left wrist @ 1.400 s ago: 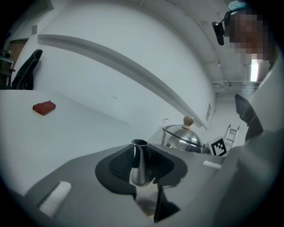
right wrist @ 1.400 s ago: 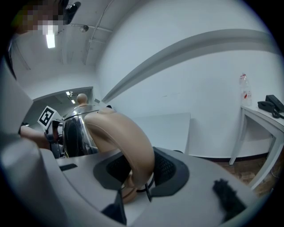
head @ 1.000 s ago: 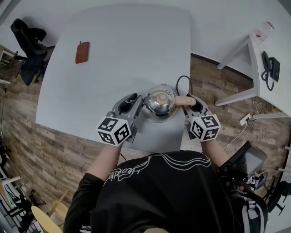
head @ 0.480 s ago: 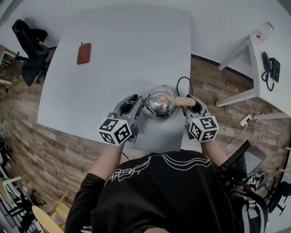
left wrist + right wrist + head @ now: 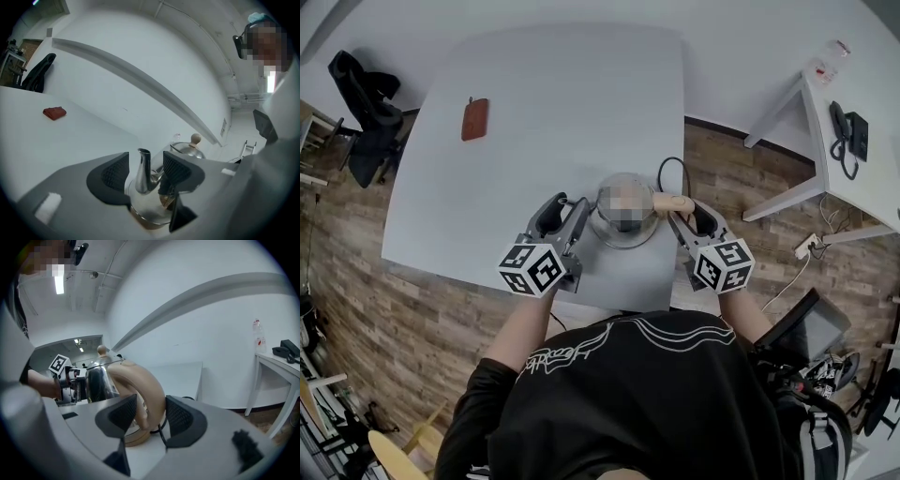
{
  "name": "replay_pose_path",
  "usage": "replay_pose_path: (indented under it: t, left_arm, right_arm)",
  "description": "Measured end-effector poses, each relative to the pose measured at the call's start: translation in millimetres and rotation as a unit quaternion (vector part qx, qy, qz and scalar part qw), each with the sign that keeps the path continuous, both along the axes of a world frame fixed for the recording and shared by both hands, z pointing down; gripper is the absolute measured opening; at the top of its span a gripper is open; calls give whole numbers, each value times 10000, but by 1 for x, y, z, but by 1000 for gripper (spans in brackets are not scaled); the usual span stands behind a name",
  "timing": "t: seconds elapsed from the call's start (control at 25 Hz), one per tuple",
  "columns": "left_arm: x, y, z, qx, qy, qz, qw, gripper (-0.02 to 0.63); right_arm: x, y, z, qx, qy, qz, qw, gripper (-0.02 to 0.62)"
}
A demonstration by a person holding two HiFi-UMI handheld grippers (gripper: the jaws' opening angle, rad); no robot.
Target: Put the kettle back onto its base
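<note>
1. Sitting upright on its beige base (image 5: 136,439), the steel kettle (image 5: 99,380) is resting near the edge of the grey table (image 5: 534,112) closest to the person, directly between the two grippers.
2. Flanking the kettle's spout (image 5: 142,172), the left gripper (image 5: 145,169) is opening its jaws; the spout is standing between the two dark pads with a gap showing on each side, so nothing is being squeezed.
3. Straddling the curved beige handle (image 5: 143,383), the right gripper (image 5: 151,417) is also opening its jaws; the handle is lying between the pads, and they are not pressing on it.
4. Reaching in from the bottom of the head view, both forearms are angling inward toward the kettle, with the marker cubes trailing near the person's body and both grippers pointing forward and slightly down.
5. Wearing its lid with the round pale knob (image 5: 196,138), the kettle is hiding whatever is inside, so its contents cannot be told.
6. Curling away behind the base, a black cord (image 5: 667,167) is running over the table's far right edge.
7. Lying well apart at the table's far left, a small reddish-brown pouch (image 5: 474,119) is sitting alone.
</note>
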State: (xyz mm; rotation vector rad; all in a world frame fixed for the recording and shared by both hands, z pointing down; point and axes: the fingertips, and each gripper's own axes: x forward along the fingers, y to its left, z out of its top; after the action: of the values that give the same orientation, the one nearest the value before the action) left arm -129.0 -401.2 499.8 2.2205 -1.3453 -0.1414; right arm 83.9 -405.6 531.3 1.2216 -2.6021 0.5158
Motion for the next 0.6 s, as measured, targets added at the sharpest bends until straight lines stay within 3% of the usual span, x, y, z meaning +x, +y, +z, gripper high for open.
replay_pose_path:
  t: [0.16,0.32,0.6]
  left_arm:
    - [-6,19,-4,-86,172,-91,9998,219]
    - [-1,53,-12,-92,179,74,9998,219]
    - [39,135,-50,99,297,1005,9944,215]
  right_arm:
    - [10,21,-12,50,-154,122,9998,190]
    - [16,52,-28,181,-163,220,9995,190]
    - [-22,144,-79,141,-744,-608,9953,189]
